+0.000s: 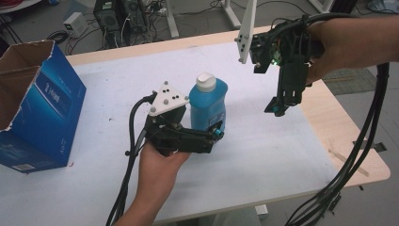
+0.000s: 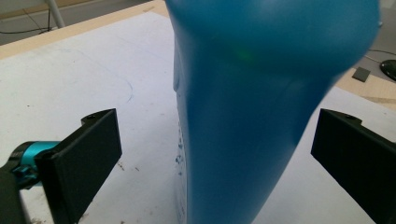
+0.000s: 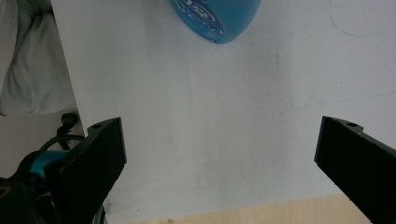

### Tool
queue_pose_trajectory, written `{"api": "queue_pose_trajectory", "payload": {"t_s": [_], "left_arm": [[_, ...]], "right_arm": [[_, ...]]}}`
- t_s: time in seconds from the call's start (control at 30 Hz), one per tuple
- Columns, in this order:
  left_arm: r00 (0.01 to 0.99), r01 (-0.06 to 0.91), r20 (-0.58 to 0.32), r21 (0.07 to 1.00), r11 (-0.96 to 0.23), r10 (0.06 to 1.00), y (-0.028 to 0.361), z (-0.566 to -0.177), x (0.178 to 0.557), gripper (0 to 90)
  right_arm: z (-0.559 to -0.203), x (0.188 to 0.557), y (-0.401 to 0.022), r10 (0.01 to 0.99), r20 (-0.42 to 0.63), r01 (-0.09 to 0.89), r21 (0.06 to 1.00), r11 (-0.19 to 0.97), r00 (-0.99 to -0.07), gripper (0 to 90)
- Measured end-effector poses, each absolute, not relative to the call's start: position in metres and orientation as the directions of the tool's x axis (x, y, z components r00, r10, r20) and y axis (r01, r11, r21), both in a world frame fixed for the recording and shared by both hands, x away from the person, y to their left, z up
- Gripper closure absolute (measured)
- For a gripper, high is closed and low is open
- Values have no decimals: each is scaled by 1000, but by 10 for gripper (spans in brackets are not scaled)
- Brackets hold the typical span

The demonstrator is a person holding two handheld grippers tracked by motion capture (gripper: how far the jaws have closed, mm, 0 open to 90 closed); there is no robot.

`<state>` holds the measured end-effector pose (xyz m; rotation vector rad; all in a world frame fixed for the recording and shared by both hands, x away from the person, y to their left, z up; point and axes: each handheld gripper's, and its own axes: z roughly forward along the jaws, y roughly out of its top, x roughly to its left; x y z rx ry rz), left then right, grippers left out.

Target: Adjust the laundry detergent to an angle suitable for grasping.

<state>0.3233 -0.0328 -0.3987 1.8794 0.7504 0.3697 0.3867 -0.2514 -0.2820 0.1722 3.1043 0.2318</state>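
Blue bottle point(image 1: 208, 106) stands upright mid-table, white cap on top. Your left claw point(image 1: 215, 132) spread around bottle's base, jaws either side, gaps visible. Your right claw point(image 1: 278, 107) spread, empty, raised over table's right edge, well apart from bottle.

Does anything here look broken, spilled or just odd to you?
One thing: the blue cardboard box at the table's left edge has a ragged, torn-open top. The blue bottle stands upright with its white cap on, and no spill shows. The left gripper is open around it, the right gripper open above the table.
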Motion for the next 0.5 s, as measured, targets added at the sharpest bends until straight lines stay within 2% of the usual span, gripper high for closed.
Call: {"api": "queue_pose_trajectory", "payload": {"t_s": [0.37,0.43,0.5], "left_arm": [[763,308,-86,920,-244,640,-40,-406,329,27],[769,304,-80,919,-253,634,-41,-407,329,76],[766,310,-84,917,-251,638,-41,-408,330,80]], "right_arm": [[-283,389,-252,102,-14,99,146,984,-995,15],[-283,388,-251,112,-11,110,147,983,-994,14],[-283,388,-251,115,-11,112,147,983,-993,14]]}}
